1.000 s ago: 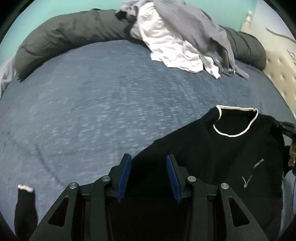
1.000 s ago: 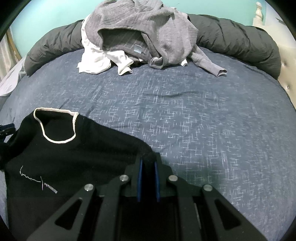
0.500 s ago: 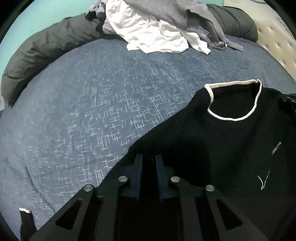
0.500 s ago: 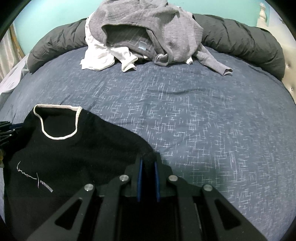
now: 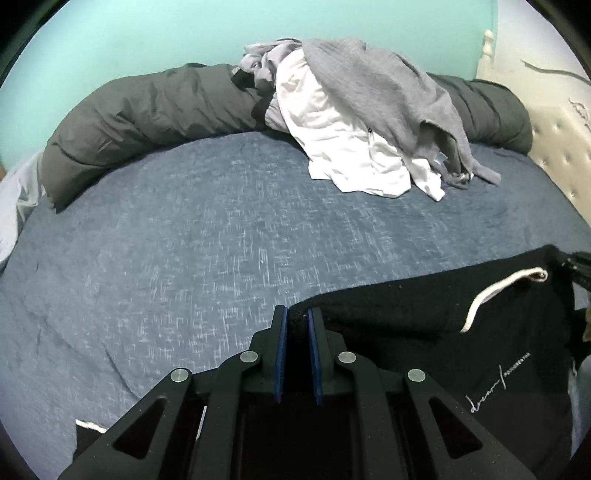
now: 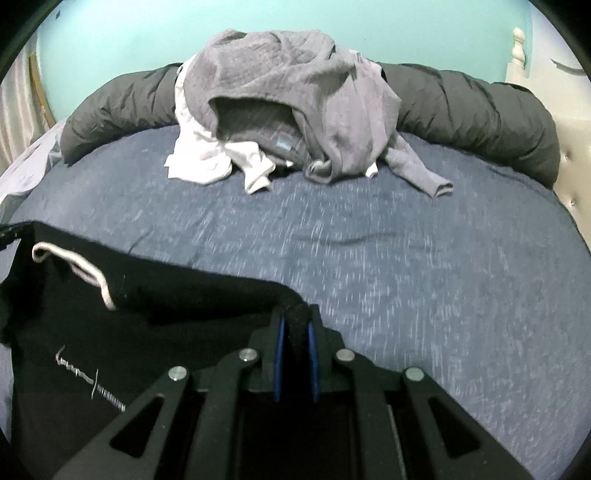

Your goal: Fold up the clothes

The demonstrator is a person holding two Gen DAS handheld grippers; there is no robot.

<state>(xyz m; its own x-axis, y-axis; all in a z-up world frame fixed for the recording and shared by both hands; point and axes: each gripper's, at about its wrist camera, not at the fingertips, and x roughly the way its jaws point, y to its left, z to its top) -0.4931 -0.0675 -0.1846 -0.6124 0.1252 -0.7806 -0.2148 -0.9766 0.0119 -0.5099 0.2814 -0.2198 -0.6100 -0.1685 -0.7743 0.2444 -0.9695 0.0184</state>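
- The left tongs (image 5: 297, 319) are pinching the black knit sweater with the cream-trimmed neckline (image 5: 424, 325) at one shoulder, their blue-padded fingers (image 5: 280, 354) pressing narrowly on a fold of the dark cloth.
- The right tongs (image 6: 295, 321) are clamping the other shoulder of that same sweater (image 6: 166, 306), a roll of black knit bunching up between the blue pads.
- The sweater is hanging stretched between the two tongs, its upper edge running as a taut line above the bed, the cream neckline (image 5: 495, 295) drooping to one side and small white script lettering (image 5: 498, 384) showing on the chest.
- A cream-trimmed black cuff (image 5: 88, 426) is lying on the bedding at the lower left of the left wrist view.
- The blue-grey flecked bedspread (image 6: 406, 258) is lying beneath and beyond the sweater.
- At the far side, a heap of laundry is sitting well apart from the sweater: a grey ribbed knit garment (image 6: 295, 85) draping over a white crumpled garment (image 5: 343, 147).
- A long dark grey rolled duvet (image 5: 147, 110) is curving behind the heap, against a turquoise wall (image 6: 147, 33).
- A cream tufted headboard (image 5: 554, 158) is standing at the right.
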